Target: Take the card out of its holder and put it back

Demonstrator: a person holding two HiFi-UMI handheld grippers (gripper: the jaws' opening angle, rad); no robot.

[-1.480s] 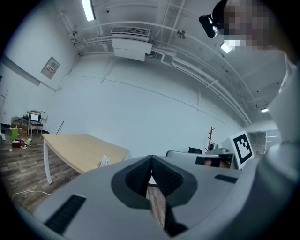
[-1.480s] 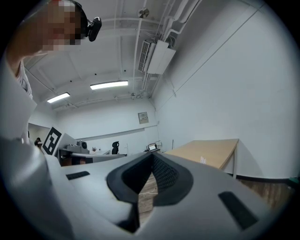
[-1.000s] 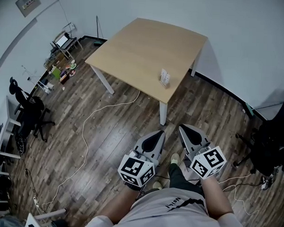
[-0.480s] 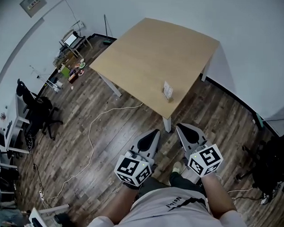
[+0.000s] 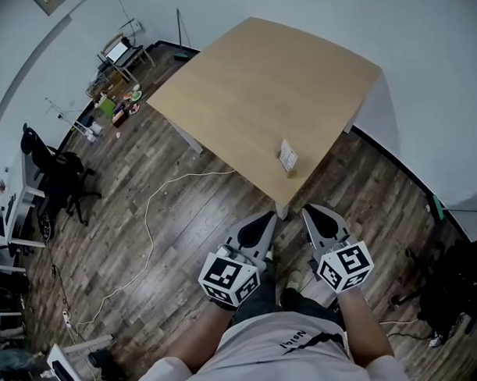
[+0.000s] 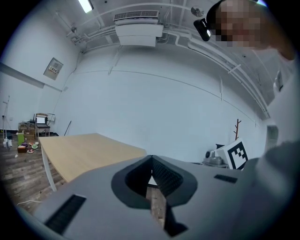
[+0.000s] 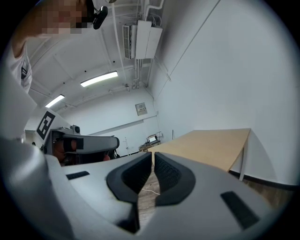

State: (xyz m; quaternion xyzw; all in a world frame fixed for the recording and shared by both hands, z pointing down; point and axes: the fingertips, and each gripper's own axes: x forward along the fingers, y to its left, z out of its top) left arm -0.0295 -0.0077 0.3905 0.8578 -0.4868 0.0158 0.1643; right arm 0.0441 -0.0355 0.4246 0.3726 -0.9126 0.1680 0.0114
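Closer now than a second ago, the card [image 5: 287, 152] has slid down the head view toward the person, who seems to have stepped up to the table; both grippers hang about where they did.

It stands upright in its holder [image 5: 289, 165] just inside the table's near corner, by the edge, pale and small. At this range I cannot tell card from holder cleanly, nor what either is made of. It appears untouched, so the task looks not yet begun.

Around it the table [image 5: 250, 77] is bare: a square top of light, smooth wood on white legs.

Short of that corner, over the floor, the left gripper [image 5: 270, 219] and right gripper [image 5: 307, 212] sit side by side at waist height, noses toward the table, probably a carrying pose for the approach. Each is a grey plastic wedge with dark ribbed pads. In the left gripper view its tips are pressed together on nothing; in the right gripper view only a hairline slit shows between the pads, also with nothing in it.

Beyond is dark plank floor [image 5: 175, 223], glossy in patches, with a white cable [image 5: 147, 222] trailing across it.
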